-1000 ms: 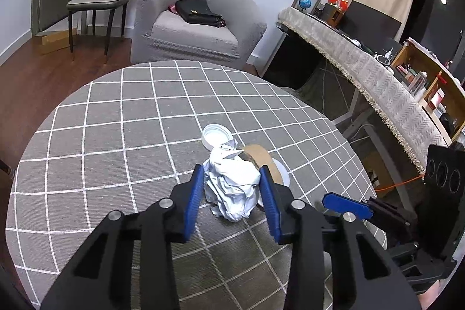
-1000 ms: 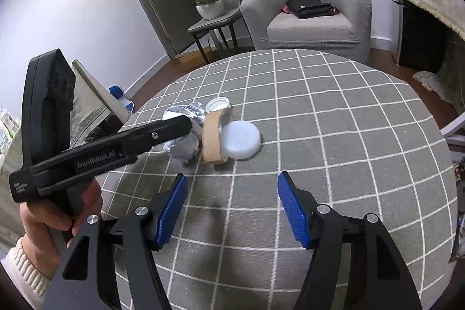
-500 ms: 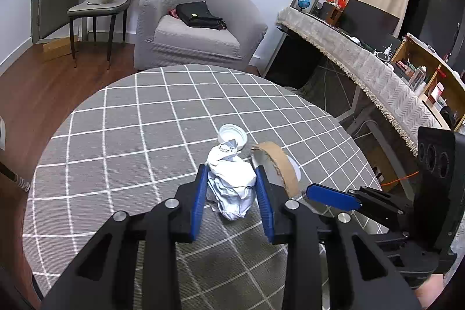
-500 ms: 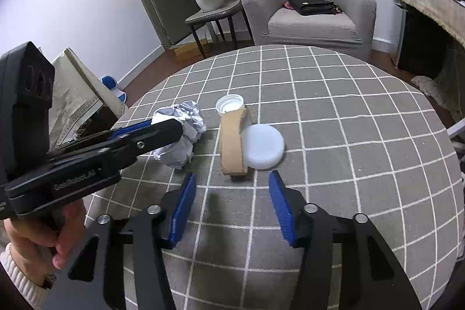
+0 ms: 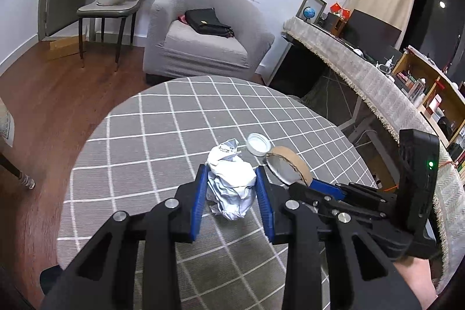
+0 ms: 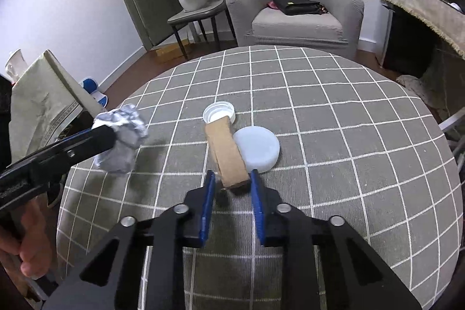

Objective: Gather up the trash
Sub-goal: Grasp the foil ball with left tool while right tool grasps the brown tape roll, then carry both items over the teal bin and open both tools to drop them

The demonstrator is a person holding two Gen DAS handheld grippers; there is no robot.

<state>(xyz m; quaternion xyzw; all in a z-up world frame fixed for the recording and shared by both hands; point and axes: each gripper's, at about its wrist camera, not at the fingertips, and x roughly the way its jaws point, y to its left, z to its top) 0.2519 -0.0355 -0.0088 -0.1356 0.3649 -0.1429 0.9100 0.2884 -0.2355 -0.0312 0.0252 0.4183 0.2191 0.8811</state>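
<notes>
The left hand-held gripper (image 5: 231,193) clamps a crumpled white paper ball (image 5: 231,188), light and crushable, above the bench (image 6: 348,135). The right hand-held gripper (image 6: 231,182) is closing around a stiff brown cardboard ring (image 6: 226,153), best pinched across its band.

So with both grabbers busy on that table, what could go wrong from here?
1. The right gripper is closing on the near end of the cardboard tape ring, which stands on edge; it could tip or roll away.
2. The ring touches the white lid and the small cap, so lifting it may knock them.
3. The left gripper is pinching crumpled paper, which is soft and might slip out.
</notes>
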